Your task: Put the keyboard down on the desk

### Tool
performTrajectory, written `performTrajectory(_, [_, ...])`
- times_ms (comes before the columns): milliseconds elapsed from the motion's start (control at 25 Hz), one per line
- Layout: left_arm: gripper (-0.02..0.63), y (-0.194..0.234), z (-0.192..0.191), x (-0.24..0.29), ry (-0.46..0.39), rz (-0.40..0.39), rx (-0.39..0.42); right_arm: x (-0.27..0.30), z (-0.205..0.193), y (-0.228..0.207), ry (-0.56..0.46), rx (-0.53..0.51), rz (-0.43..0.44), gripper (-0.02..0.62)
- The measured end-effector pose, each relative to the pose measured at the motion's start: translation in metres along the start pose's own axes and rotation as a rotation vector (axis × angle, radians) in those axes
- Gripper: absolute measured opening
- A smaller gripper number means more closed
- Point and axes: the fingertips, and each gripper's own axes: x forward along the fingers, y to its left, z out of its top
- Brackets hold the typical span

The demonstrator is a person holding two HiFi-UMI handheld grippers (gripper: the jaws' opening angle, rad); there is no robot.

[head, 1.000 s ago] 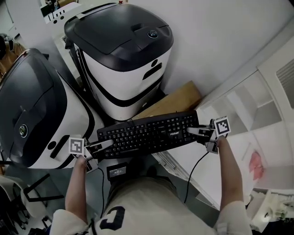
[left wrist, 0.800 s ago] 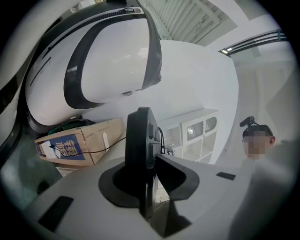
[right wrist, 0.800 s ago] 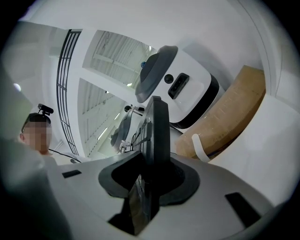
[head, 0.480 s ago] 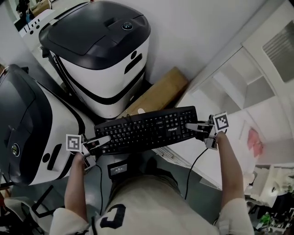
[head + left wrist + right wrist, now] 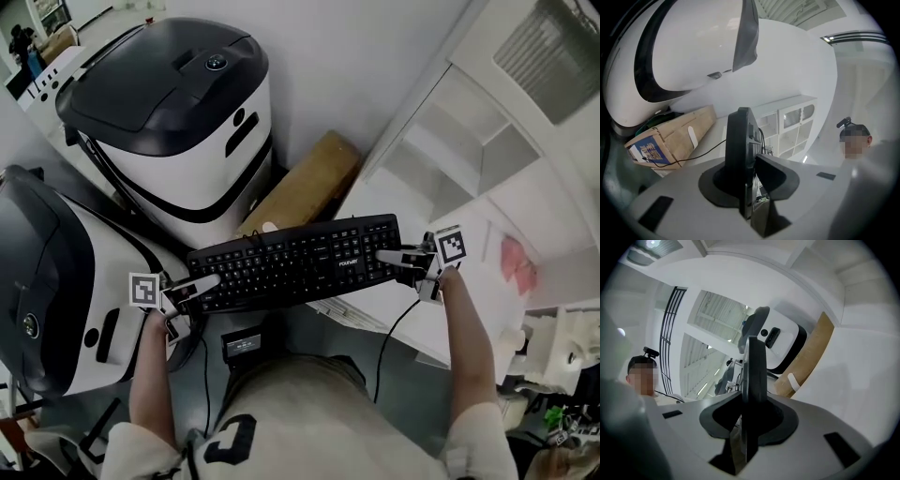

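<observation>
Two white-and-black machines fill the left of the head view, one at the left edge and one at upper left. One cardboard box leans between the second machine and a white shelf unit.

We find one keyboard, held in the air at frame centre with its key face up toward the camera. Its long axis runs left to right and climbs slightly to the right. The left end hangs beside the near machine and the right end reaches over the white desk.

There are two grippers. The left gripper is clamped on the keyboard's left end. The right gripper has just been closing, with the keyboard's right end between its jaws and gripped there.

Only the head view shows the keys and both grippers together. The left gripper view gives the keyboard edge-on, a thin dark slab upright in the left gripper, and shows a blue label on the box. The right gripper view shows the same slab pinched in the right gripper, with the box at right. Both gripper views also take in the person.
</observation>
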Motion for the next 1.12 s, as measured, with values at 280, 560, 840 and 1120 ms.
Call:
performTrajectory(280, [0.111,-0.018,-0.022,0.039,0.062,0.016,0.031,-0.045,-0.033,-0.006,-0.055,0.003,-0.023,0.110])
performTrajectory(560, [0.114,-0.030,-0.045,0.079,0.128,0.018,0.040,-0.095,-0.063,-0.002,-0.123,0.018,-0.017,0.112])
performTrajectory(840, [0.115,-0.042,-0.064,0.114,0.184,-0.023,0.053,-0.138,-0.088,0.009,-0.219,0.018,0.019,0.110])
performTrajectory(1120, [0.115,-0.058,-0.097,0.151,0.233,-0.021,0.068,-0.187,-0.126,0.012,-0.303,0.028,0.023,0.098])
